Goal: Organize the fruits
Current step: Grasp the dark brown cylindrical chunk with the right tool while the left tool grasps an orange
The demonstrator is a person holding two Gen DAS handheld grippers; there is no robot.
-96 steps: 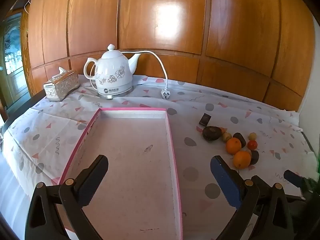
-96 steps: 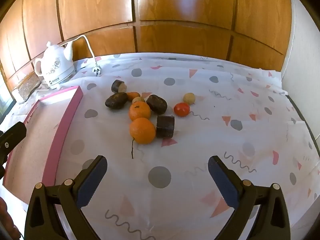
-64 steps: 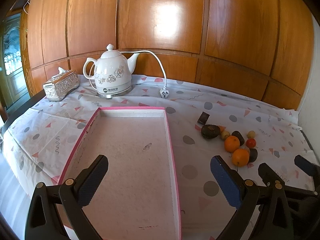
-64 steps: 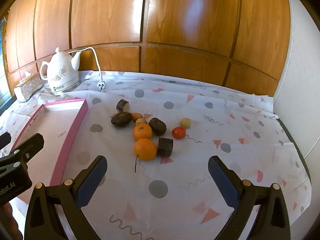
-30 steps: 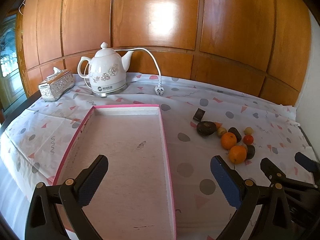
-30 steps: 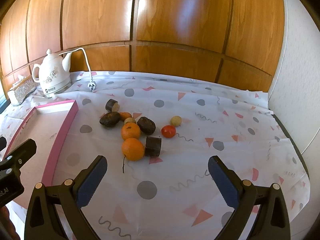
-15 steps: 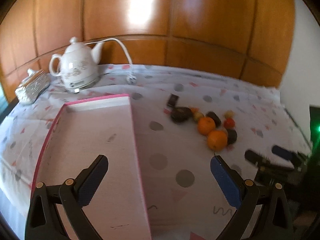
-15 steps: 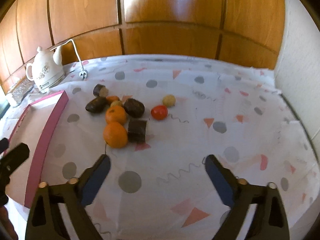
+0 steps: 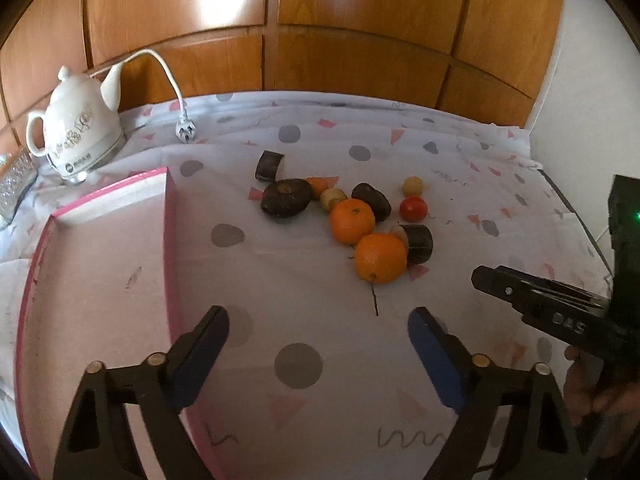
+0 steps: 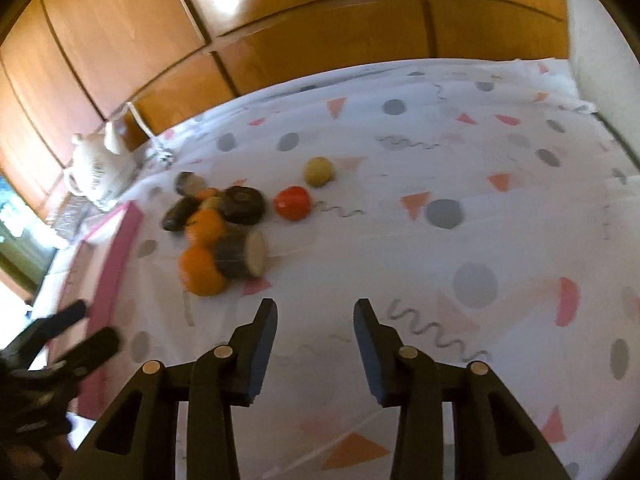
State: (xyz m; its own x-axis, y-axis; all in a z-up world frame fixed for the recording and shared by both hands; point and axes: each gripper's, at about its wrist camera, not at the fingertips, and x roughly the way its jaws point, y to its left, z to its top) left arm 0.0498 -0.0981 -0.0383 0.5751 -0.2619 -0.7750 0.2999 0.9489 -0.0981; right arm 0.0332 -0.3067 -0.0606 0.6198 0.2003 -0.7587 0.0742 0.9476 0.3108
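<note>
Two grippers, both mine, hang over the bench point(image 9: 320, 300) and point steeply down at its patterned cloth point(image 10: 460, 168). Landmark for all places: the near orange point(image 9: 380, 258), the fruit closest to me in the cluster.

Left gripper point(image 9: 318, 344): jaws wide but closing, nothing between them; only bare cloth lies below, just in front of the near orange's loose stem.

Right gripper point(image 10: 315, 334): jaws closing, now narrow with a clear gap, nothing between them; it stands to the right of the near orange point(image 10: 200, 270) and nearer to me. The left wrist view shows its black body at the right edge, with part of my hand point(image 9: 592, 384) under it.

Fruits, all on the cloth:
- far orange point(image 9: 352, 220), touching the near one from behind;
- dark cut piece point(image 9: 418, 242), touching the near orange on its right, pale cut face showing in the right wrist view;
- red fruit point(image 9: 414, 208) and small yellow fruit point(image 9: 413, 186), beyond and to the right;
- two dark oval fruits point(image 9: 286, 198), beyond, one to the left and one straight behind;
- another dark cut piece point(image 9: 269, 166), farthest back on the left.

Pink-rimmed tray point(image 9: 170, 240): well left of the near orange. White kettle point(image 9: 78, 136): far beyond the tray, at the wood-panelled wall.
</note>
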